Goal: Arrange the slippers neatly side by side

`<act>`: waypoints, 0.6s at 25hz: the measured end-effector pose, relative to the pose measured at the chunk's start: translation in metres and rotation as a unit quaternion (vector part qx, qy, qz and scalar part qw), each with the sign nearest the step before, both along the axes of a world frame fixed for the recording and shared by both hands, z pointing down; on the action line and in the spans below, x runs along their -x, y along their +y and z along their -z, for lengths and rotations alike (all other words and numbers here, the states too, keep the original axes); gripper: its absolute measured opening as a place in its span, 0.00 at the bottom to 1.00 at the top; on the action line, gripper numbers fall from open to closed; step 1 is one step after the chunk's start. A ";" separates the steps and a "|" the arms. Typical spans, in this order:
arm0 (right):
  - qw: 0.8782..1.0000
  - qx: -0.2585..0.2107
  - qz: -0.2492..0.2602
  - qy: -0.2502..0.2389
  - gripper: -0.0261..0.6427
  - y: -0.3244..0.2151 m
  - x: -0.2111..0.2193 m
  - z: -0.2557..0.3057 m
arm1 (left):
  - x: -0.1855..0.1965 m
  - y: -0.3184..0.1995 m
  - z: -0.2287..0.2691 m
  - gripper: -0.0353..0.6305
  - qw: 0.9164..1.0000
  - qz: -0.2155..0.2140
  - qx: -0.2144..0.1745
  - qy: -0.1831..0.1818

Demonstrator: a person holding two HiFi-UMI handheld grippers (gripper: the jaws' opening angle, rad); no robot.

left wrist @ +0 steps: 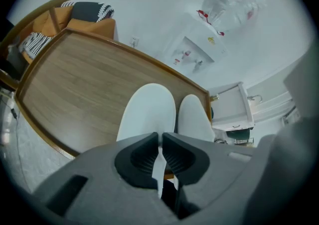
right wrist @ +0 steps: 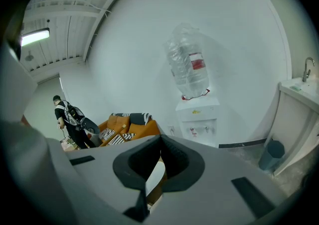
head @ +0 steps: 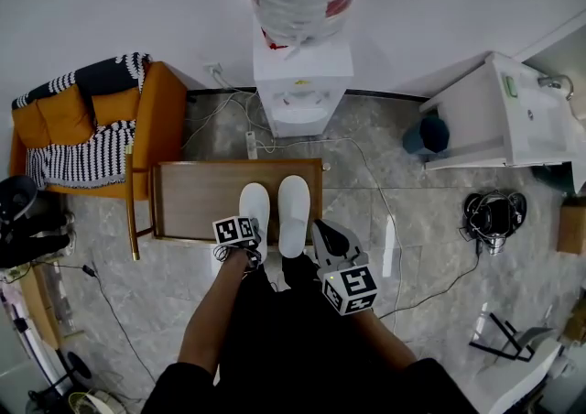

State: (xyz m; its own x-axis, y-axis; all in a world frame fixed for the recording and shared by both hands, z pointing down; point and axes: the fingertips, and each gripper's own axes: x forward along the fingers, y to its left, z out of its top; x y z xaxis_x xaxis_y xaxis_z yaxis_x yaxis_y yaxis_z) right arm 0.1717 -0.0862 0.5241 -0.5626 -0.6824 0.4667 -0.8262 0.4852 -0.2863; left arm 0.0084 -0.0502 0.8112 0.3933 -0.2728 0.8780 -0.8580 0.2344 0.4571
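Your right tool (right wrist: pixel 161 138): the jaws are pressed together with the tips meeting, and nothing is pinched between them.
Under your tips: a sliver of white slipper (right wrist: pixel 155 175) shows through the hollow, with a strip of the wooden table (right wrist: pixel 154 195) edge below it.
Ahead of you: a white water dispenser (right wrist: pixel 198 119) carries a clear bottle (right wrist: pixel 188 67) upended on top.
To your left: an orange sofa (right wrist: pixel 130 128) has a striped blanket (right wrist: pixel 117 137) on it, and a person (right wrist: pixel 67 119) stands beside it.
To your right: a white sink cabinet (right wrist: pixel 299 114) has a tap (right wrist: pixel 307 67), and a blue bin (right wrist: pixel 273 157) sits just beside it.
Above you: a lit strip light (right wrist: pixel 35 35).
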 end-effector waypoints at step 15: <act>1.000 0.008 -0.013 0.005 0.06 -0.011 0.000 -0.005 | -0.025 -0.019 -0.004 0.11 0.999 -0.041 -0.007 0.024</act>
